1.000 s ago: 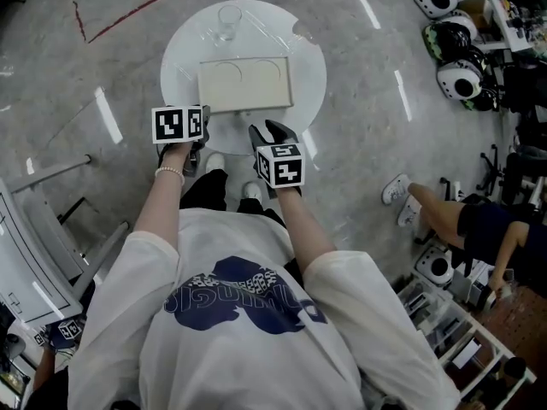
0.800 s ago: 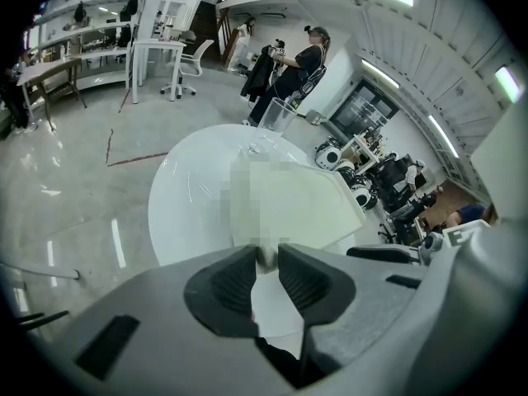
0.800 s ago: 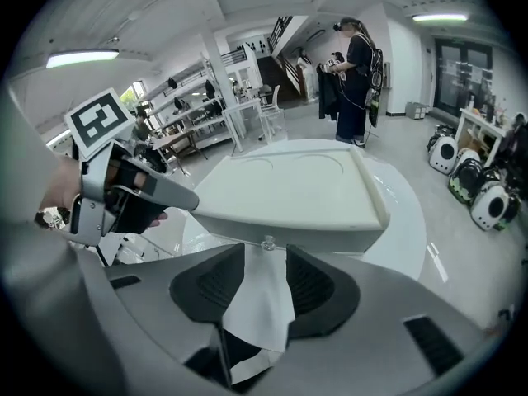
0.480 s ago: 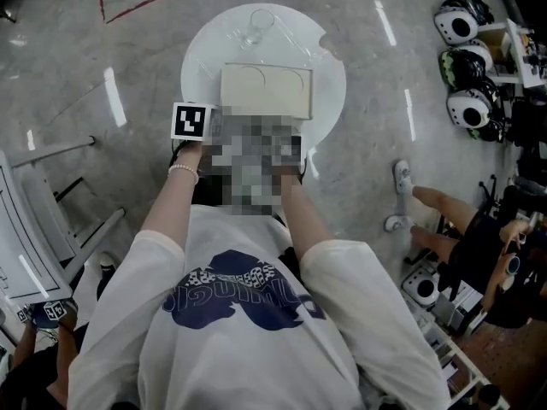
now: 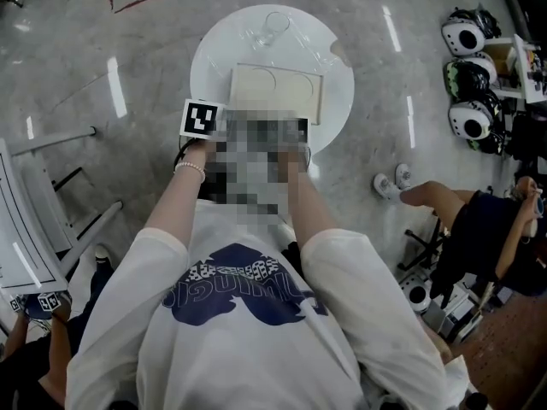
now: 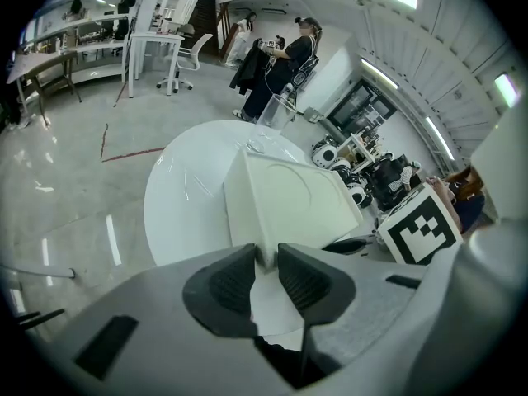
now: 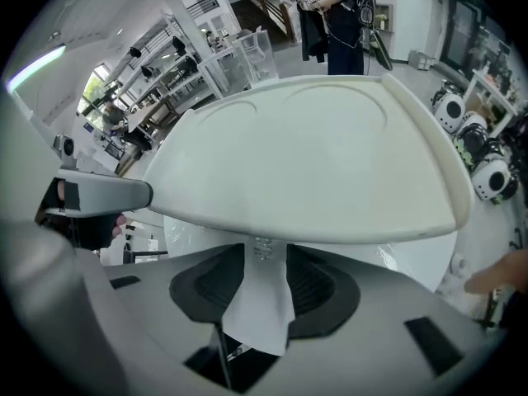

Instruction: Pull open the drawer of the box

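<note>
A cream box [image 5: 278,92] lies on a round white table [image 5: 338,67]. In the head view a mosaic patch hides both grippers' jaws at the box's near side; only the left gripper's marker cube [image 5: 203,118] shows. My left gripper [image 6: 264,275] has its jaws a narrow gap apart at the box's [image 6: 289,200] near left corner; whether they touch it I cannot tell. My right gripper [image 7: 264,275] is open under the box's [image 7: 313,163] front edge. A white pull tab [image 7: 260,304] hangs down from the edge between its jaws.
A clear glass [image 5: 275,26] stands on the table beyond the box. Helmets [image 5: 470,118] sit on a rack at the right, and a seated person's legs [image 5: 427,195] reach in there. A metal frame [image 5: 51,186] stands on the floor at the left.
Both grippers have moved forward from the table's near edge up to the box's front. The head view has shifted, and the mosaic now covers the right gripper.
</note>
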`<action>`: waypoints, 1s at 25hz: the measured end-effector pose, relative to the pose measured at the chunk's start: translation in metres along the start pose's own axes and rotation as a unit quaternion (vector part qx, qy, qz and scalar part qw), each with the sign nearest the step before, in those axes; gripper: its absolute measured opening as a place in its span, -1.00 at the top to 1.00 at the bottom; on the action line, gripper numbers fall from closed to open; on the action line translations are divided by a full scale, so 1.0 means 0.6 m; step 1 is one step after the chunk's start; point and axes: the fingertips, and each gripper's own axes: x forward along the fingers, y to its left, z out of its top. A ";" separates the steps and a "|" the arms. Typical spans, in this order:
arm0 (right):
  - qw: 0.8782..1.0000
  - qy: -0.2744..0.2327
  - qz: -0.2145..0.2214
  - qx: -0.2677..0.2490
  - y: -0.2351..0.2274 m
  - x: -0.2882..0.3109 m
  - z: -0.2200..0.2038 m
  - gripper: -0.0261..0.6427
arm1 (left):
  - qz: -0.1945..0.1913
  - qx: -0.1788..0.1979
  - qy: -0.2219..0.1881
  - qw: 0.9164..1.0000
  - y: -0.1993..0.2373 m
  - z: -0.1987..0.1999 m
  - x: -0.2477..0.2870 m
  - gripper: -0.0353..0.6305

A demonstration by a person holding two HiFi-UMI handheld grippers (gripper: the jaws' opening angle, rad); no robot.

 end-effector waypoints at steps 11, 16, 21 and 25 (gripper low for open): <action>0.998 0.051 0.025 0.033 -0.011 0.019 0.000 0.55 | -0.007 0.003 0.006 1.000 0.000 -0.001 0.006 0.64; 0.996 0.068 0.042 0.031 -0.008 0.021 -0.001 0.57 | -0.008 0.003 0.010 1.000 0.000 -0.001 0.006 0.64; 0.996 0.065 0.052 0.027 0.002 0.020 0.002 0.76 | -0.002 0.004 0.013 1.000 -0.001 0.001 0.006 0.64; 0.996 0.059 0.058 0.024 0.002 0.019 0.002 0.76 | 0.004 0.005 0.012 1.000 -0.002 0.001 0.005 0.64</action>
